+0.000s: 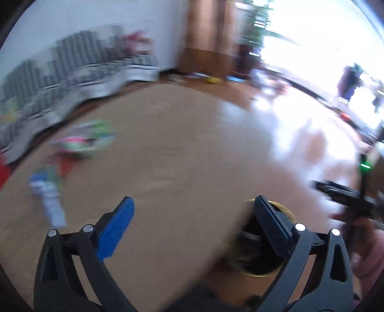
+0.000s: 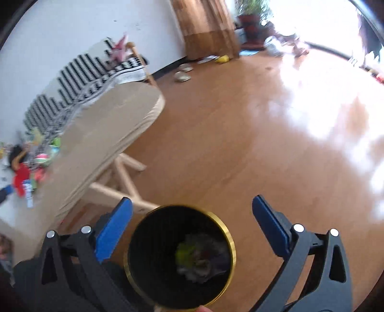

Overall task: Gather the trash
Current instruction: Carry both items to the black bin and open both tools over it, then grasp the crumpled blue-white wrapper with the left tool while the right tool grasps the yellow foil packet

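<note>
A black bin with a gold rim (image 2: 231,242) stands on the wooden floor right below my right gripper (image 2: 192,202). That gripper is open, with nothing between its blue pads. Crumpled trash (image 2: 199,259) lies in the bin's bottom. In the blurred left wrist view my left gripper (image 1: 193,204) hangs open and empty over the tan table top (image 1: 180,156). Colourful wrappers (image 1: 84,141) and a blue-and-white packet (image 1: 48,199) lie on the table to its left. The bin's rim (image 1: 285,208) shows past the table edge, partly hidden by my right finger.
The round table (image 2: 108,134) rests on pale wooden legs (image 2: 124,177). Behind it is a black-and-white striped cloth (image 2: 79,69). Bowls (image 2: 182,75), a yellow object (image 2: 222,58), a curtain (image 2: 204,28) and a potted plant (image 2: 252,19) are at the far wall. Glare covers the floor on the right (image 2: 324,108).
</note>
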### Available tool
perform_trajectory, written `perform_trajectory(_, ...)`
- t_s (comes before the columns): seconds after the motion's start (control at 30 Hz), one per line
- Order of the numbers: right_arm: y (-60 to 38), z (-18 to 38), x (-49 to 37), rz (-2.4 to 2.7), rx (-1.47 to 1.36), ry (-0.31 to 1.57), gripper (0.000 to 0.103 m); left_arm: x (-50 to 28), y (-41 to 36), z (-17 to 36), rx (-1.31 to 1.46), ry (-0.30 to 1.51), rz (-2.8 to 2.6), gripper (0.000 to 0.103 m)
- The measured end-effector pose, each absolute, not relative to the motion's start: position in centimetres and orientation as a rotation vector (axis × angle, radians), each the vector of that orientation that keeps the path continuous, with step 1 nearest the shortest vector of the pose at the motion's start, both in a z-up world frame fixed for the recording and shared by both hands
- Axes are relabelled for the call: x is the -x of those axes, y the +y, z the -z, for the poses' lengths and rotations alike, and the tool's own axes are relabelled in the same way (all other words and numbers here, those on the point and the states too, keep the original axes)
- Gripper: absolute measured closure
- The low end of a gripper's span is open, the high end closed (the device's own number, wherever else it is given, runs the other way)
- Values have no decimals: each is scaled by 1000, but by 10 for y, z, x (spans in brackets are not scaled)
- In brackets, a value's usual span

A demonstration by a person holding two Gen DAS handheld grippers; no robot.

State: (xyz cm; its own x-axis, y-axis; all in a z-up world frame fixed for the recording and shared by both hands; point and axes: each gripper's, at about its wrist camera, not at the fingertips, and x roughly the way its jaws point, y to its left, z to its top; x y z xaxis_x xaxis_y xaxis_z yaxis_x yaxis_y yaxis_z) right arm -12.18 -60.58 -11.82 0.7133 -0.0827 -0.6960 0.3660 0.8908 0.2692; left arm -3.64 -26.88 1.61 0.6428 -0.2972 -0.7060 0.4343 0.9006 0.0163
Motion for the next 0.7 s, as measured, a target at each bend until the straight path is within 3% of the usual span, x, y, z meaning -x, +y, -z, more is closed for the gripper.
perform_trajectory(0.27, -504, 87, 51, 13, -282, 720, 6, -27, -123, 28, -88, 848, -21, 6)
perform_trajectory(0.7, -322, 27, -116, -406, 91, 743, 6, -97, -98, 57, -20, 904, 1, 6)
